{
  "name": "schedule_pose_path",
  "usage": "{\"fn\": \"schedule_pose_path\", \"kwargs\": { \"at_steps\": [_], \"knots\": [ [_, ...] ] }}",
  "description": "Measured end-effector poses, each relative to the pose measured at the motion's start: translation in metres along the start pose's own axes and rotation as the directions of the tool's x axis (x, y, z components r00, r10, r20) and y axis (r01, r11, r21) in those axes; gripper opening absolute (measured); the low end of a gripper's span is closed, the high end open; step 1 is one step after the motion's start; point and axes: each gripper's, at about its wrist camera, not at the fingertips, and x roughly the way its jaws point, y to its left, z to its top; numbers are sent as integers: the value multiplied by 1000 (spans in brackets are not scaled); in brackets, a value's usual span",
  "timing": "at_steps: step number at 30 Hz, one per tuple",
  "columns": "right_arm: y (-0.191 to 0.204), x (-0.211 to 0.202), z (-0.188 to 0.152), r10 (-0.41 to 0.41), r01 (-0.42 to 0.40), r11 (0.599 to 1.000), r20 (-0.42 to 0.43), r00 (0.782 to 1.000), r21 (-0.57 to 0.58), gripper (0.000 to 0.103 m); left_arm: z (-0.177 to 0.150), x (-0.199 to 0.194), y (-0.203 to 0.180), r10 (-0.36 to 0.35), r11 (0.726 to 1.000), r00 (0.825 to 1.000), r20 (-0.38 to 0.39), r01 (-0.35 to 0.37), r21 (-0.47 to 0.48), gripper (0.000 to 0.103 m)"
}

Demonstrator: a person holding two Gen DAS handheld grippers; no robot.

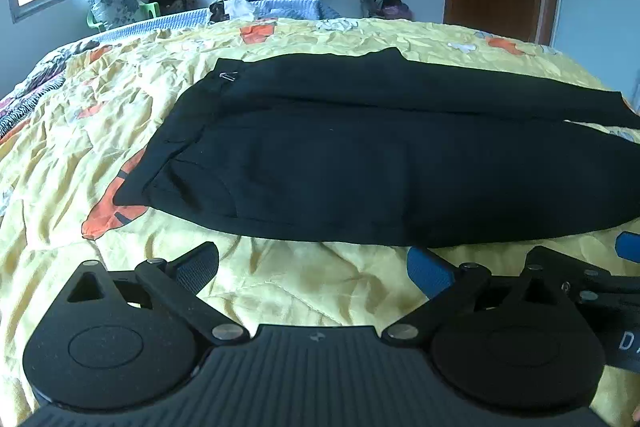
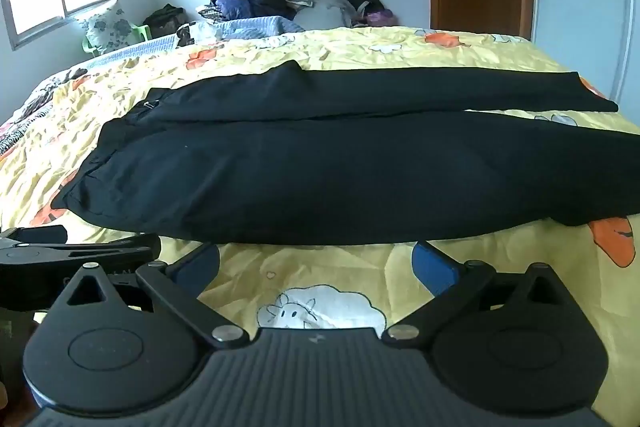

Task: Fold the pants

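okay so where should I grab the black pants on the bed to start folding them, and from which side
Probably the near long edge of the black pants, approached low from the front, where both open grippers sit. That edge lies flat on the yellow quilt, just ahead of the left gripper and right gripper. The legs lie side by side, so lifting the near leg over the far one looks simplest.

We look low and close across the bed [image 1: 280,299] from its near edge through both wrist cameras, sharing the black pants [image 2: 320,171].
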Motion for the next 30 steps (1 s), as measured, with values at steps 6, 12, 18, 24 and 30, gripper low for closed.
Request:
{"fn": "schedule_pose_path", "kwargs": {
  "at_steps": [6, 12, 18, 24, 30],
  "knots": [
    [-2, 1, -1, -8, 8, 1000, 4, 1000, 6, 103, -1, -1, -4, 23, 1000, 1000, 7, -23, 21, 102],
    [-5, 2, -3, -8, 8, 1000, -2, 1000, 15, 103, -2, 0, -4, 23, 1000, 1000, 1, -23, 19, 102],
    [-5, 0, -4, -7, 7, 1000, 5, 1000, 12, 103, -3, -1, -4, 22, 1000, 1000, 6, -22, 20, 102],
    [-4, 0, -5, -5, 5, 1000, 3, 1000, 11, 103, -4, -3, -5, 20, 1000, 1000, 11, -20, 22, 102],
    [-4, 0, -4, -7, 7, 1000, 6, 1000, 10, 103, -3, -5, -8, 67, 997, 997, 33, -68, 35, 102]
  ]
}}
